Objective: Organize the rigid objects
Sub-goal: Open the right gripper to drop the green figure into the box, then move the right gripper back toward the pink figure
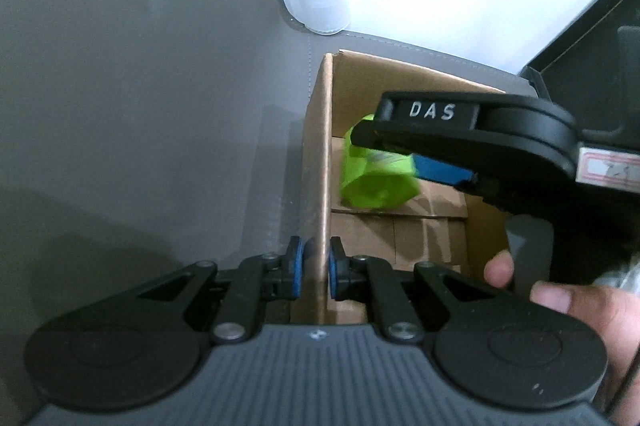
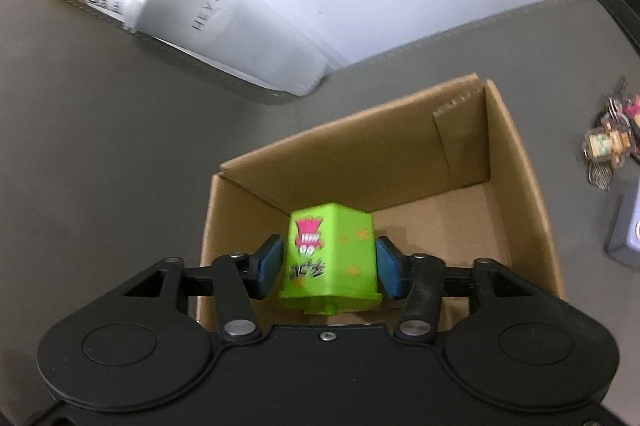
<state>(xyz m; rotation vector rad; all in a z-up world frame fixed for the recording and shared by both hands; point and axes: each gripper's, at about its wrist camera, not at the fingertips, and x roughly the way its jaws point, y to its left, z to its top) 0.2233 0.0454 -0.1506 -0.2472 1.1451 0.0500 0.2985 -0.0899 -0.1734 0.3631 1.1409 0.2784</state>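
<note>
Your left gripper (image 1: 318, 268) pinches the near side wall of the cardboard box (image 1: 320, 145), one blue pad on each face of the wall. Your right gripper (image 2: 330, 266) clamps the green toy block (image 2: 332, 254) between its blue pads, holding it inside the open box above the floor, toward the left corner. The box sits on the grey mat (image 2: 100, 145); a white HEYTEA carton (image 2: 224, 21) lies beyond it, keychains (image 2: 612, 141) to the right.
</note>
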